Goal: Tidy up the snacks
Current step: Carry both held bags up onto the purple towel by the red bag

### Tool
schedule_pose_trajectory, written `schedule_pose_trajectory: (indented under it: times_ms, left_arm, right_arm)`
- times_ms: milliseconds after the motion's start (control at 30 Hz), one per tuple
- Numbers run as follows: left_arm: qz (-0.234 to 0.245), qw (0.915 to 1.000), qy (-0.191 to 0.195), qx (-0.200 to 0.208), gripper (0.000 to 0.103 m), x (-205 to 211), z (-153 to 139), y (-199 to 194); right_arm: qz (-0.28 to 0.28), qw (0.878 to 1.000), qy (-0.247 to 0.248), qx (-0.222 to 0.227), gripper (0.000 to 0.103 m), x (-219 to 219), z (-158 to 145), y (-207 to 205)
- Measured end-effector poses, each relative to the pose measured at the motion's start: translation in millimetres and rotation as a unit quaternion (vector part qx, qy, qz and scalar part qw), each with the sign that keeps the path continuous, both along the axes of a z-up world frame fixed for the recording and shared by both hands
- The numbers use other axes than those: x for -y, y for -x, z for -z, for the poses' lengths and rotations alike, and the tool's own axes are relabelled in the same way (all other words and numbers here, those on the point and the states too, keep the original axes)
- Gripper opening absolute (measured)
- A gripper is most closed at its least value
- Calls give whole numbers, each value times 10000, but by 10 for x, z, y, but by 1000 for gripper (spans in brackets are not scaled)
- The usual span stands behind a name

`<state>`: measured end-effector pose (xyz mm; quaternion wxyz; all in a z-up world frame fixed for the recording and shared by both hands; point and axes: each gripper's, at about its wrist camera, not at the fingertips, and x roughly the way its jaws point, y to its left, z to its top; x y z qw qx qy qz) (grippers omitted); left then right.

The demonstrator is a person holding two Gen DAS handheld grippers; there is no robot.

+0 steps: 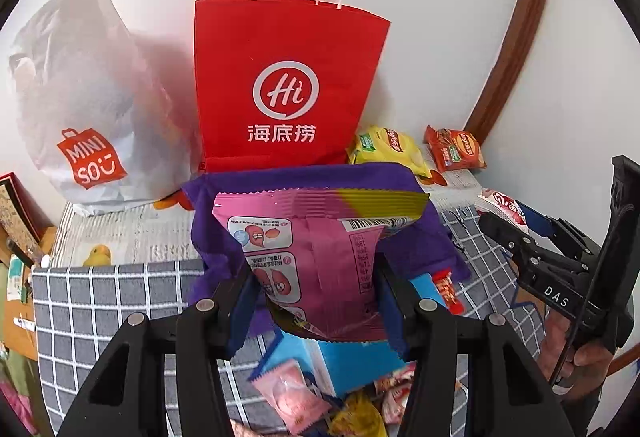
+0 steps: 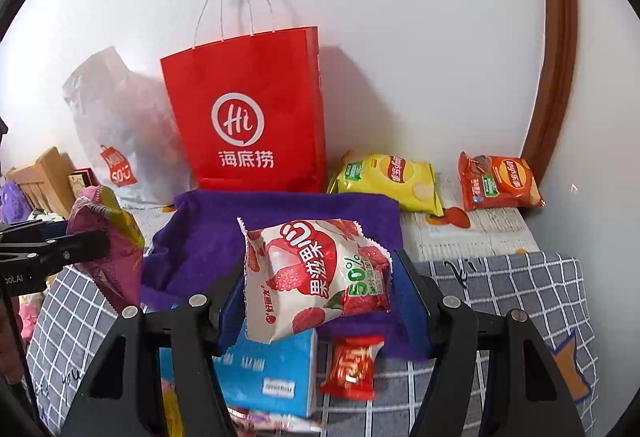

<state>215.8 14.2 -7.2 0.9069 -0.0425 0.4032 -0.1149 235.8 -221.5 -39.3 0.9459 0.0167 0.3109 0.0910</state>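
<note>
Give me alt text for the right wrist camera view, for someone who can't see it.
The right gripper holds a white and red lychee snack packet above a purple cloth. Behind stands a red paper bag against the wall, with yellow and orange chip bags to its right.

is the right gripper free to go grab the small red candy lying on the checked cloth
Probably not yet. The right gripper is shut on the white lychee snack bag, so its jaws are occupied. The small red candy itself lies uncovered just below, beside the blue box.
</note>
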Motion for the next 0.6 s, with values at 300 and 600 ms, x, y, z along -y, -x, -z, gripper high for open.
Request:
schedule_pose_trajectory:
  times_ms: [300, 600]
  left_arm:
    - [-39, 10000, 44, -50, 52, -95, 75, -323]
    - [-138, 9998, 79, -146, 52, -196, 164, -626]
  right_arm:
    - [-135, 9998, 148, 8, 65, -158, 8, -376]
    - [-327, 9991, 252, 32, 65, -353, 57, -695]
